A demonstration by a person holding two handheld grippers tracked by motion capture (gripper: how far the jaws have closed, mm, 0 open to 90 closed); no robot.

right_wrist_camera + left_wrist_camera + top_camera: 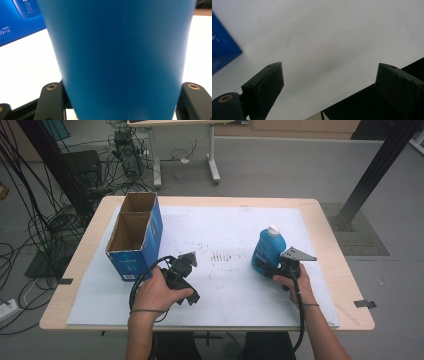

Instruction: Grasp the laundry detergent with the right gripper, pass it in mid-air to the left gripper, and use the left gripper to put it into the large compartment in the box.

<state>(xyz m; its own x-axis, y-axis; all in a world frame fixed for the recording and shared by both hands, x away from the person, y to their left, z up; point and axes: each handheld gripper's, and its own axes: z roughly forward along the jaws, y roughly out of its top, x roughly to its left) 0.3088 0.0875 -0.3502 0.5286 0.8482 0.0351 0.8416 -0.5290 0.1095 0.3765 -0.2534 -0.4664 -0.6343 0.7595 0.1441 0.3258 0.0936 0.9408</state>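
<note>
High view showed the blue bottle (267, 250) standing upright on the white mat (230, 295), toward its right side, with the right gripper (270, 269) closed around its lower body. The left gripper (182, 270) sat wide and held nothing, near the blue cardboard box (136, 237). The bottle was tall and smooth — held so low, it could tip or slide out when lifted, or bump the box's rim.

Right claw (265, 269) apparently clamped, left claw (187, 282) spread wide.
</note>
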